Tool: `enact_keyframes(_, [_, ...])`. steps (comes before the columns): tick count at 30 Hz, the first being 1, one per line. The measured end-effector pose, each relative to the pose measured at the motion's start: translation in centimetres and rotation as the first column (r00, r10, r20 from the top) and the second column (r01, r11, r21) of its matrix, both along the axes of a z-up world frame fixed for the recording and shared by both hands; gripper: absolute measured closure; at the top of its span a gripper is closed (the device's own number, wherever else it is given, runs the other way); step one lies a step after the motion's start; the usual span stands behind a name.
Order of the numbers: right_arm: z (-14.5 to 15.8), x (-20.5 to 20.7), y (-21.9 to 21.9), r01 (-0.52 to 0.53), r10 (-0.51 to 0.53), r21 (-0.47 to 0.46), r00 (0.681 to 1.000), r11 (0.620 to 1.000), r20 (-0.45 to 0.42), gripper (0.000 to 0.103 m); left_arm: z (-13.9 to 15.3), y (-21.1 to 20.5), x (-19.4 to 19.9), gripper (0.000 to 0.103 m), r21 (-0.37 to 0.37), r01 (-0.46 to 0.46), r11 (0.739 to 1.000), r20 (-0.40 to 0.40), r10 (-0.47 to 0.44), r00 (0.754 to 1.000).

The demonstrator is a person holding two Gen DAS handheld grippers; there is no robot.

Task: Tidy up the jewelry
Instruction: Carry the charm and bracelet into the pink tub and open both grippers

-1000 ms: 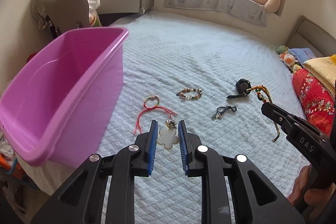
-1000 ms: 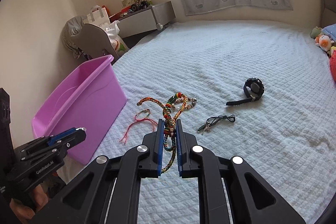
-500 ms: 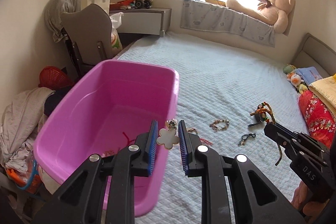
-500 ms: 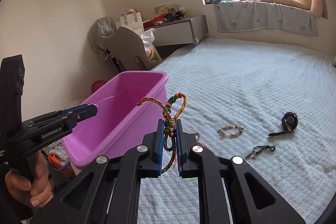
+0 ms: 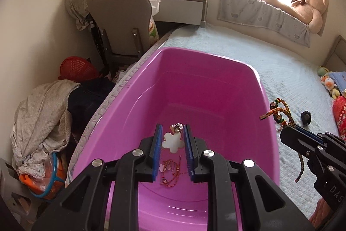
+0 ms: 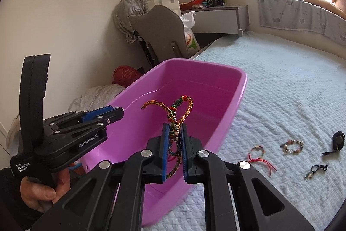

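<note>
Left tool clamped white flower pendant over pink tub (red strings already inside). Right tool gripped braided bracelet beside tub rim, above bed.

The right gripper has its jaws clamped on a braided cord over the pink tub. At nine o'clock, the left gripper hovers. At three o'clock, bracelets lie on the bed.
</note>
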State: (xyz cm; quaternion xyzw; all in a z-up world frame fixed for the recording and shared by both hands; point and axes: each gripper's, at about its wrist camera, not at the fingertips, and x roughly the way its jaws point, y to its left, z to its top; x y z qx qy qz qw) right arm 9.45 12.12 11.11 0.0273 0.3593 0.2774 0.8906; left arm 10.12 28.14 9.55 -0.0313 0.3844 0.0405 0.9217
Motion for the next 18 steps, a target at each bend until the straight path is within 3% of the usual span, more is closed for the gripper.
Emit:
enact_keyframes(10, [-3.4,2.7,5.4,-0.063,0.048,-0.09,0.987,0.994,-0.153,0.092,-3.0,3.8,1.3,0.083,-0.04,-0.055,0.998,-0.098,0.051,0.994])
enact_keyframes(18, [-4.3,3.3,6.2,-0.065,0.041,-0.129,0.983,0.989,-0.181,0.092,-4.2,4.5,2.0,0.082,-0.043,-0.065,0.997,-0.146,0.059,0.988])
